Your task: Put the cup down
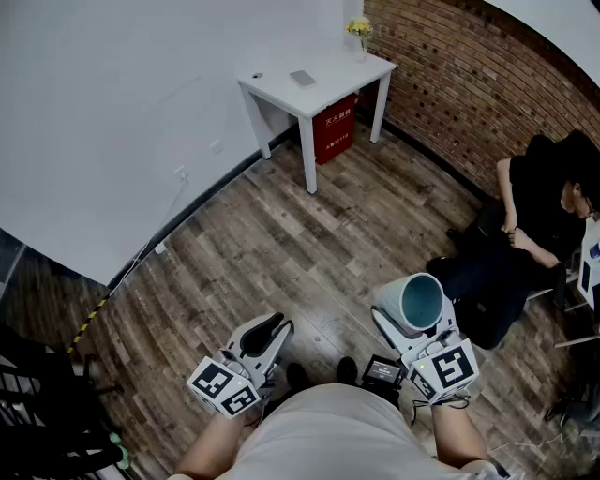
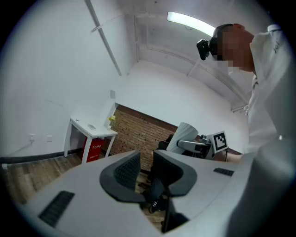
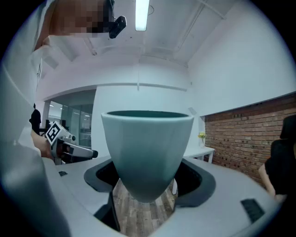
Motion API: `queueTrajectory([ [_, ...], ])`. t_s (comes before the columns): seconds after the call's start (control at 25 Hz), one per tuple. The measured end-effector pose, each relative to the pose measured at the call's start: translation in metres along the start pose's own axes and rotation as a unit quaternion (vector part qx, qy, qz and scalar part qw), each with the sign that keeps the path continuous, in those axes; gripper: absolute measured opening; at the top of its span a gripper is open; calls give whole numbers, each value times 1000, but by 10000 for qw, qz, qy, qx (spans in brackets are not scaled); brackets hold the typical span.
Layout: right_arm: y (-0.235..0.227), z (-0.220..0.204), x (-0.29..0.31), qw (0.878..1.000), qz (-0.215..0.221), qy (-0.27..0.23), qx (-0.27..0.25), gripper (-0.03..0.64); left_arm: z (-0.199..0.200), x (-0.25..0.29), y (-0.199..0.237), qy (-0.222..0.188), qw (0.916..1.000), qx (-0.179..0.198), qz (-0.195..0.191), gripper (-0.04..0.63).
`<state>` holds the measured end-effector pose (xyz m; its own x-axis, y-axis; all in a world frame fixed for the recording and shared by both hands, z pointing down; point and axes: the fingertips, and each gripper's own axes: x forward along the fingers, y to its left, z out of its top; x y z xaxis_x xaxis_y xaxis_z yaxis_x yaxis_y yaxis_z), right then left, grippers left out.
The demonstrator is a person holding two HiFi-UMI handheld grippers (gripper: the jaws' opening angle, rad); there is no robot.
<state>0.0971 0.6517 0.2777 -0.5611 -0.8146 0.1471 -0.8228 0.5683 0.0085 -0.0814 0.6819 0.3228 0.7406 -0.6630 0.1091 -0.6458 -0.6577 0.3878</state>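
A pale teal cup (image 1: 422, 302) with no handle stands upright between the jaws of my right gripper (image 1: 415, 319), which is shut on its lower body, well above the wooden floor. In the right gripper view the cup (image 3: 147, 148) fills the middle, its narrow base between the dark pads (image 3: 196, 178). My left gripper (image 1: 273, 331) is held level at the left, apart from the cup. Its jaws stand a little apart with nothing between them (image 2: 145, 167). The left gripper view shows the cup (image 2: 184, 135) off to the right.
A white table (image 1: 319, 80) stands at the far wall with a small vase of flowers (image 1: 359, 28) and a red box (image 1: 339, 127) beneath it. A person in black (image 1: 539, 216) sits by the brick wall (image 1: 469, 84) at right. Wooden floor (image 1: 281, 244) lies between.
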Motion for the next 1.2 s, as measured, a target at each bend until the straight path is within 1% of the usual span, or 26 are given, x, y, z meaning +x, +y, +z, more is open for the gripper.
queueTrajectory([
  [0.4, 2, 0, 8, 10000, -16, 18, 2, 362, 0, -1, 6, 30, 10000, -15, -49, 78],
  [0.6, -1, -5, 13, 9998, -135, 118, 83, 362, 0, 1, 9, 59, 10000, -30, -73, 78],
  [1.2, -4, -9, 16, 9997, -10, 190, 132, 364, -2, 6, 6, 135, 9999, -21, -47, 78],
])
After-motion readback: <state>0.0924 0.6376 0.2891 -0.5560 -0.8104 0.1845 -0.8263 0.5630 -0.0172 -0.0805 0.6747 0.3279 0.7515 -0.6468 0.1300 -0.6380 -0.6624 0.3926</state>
